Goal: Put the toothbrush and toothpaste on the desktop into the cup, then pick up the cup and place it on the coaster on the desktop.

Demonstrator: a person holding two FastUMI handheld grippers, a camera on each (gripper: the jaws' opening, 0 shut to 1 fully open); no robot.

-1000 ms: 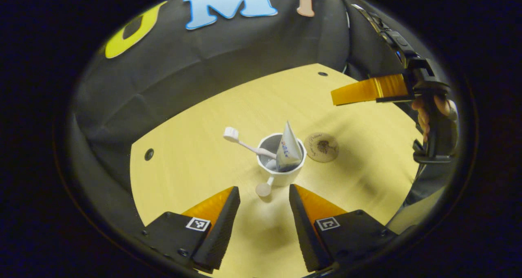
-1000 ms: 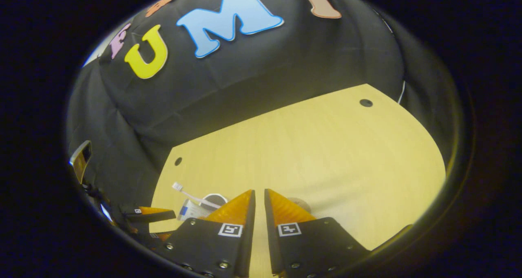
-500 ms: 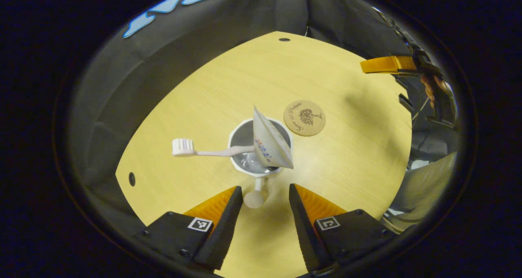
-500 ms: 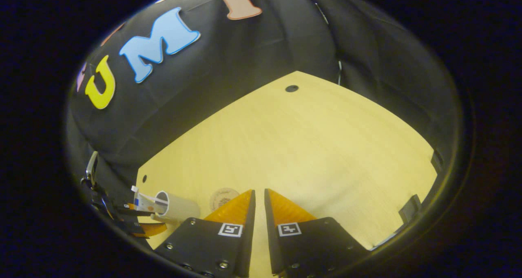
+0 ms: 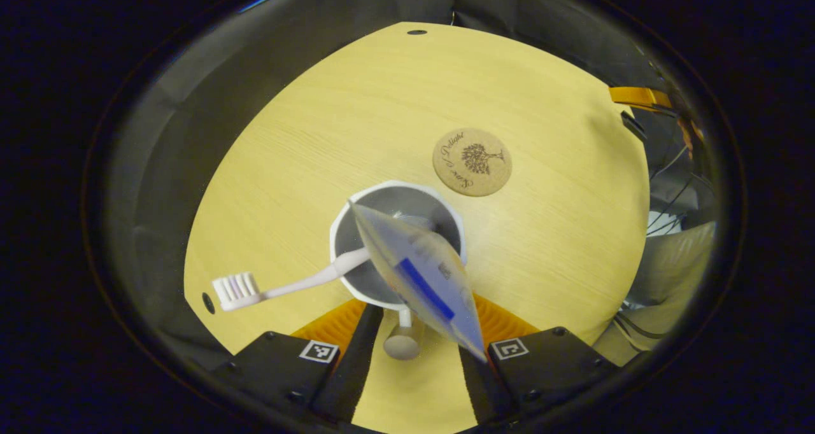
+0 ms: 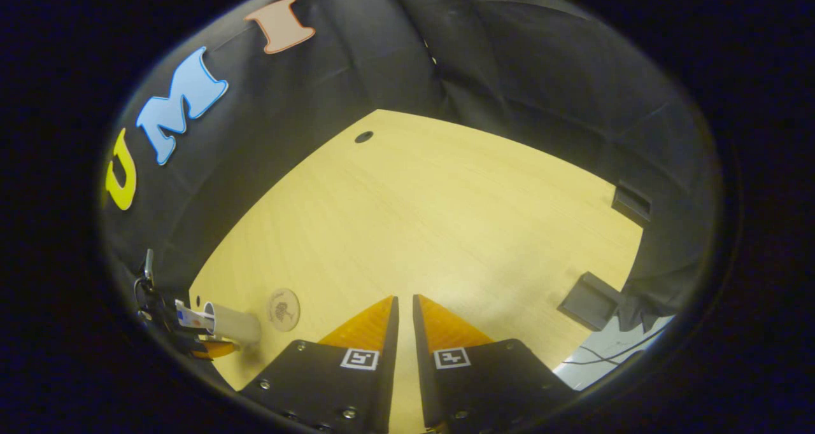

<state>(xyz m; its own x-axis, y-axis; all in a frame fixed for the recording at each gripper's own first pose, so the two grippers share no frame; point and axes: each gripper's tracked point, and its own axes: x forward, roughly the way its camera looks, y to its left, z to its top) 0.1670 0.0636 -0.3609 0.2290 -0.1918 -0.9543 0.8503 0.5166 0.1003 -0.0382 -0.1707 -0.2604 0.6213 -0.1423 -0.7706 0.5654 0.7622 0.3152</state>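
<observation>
Left hand-held gripper (image 5: 407,351) has closed in; fingers open astride mug (image 5: 396,243) handle. Right hand-held gripper (image 6: 405,332) closed, empty. Risk: toothpaste tube (image 5: 423,281) and toothbrush (image 5: 286,286) overhang, may tip out on lift.

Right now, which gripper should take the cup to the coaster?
Left. Its jaws already flank the cup handle. The coaster lies just beyond. The right gripper is shut and farther away.

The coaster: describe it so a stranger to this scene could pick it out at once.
Start from the pale wooden desktop in the left gripper view. Near its middle stands a white cup holding a toothbrush and toothpaste. Just beyond the cup, apart from it, lies the coaster: a flat brown disc printed with a dark tree and script, the only flat round thing there.
</observation>
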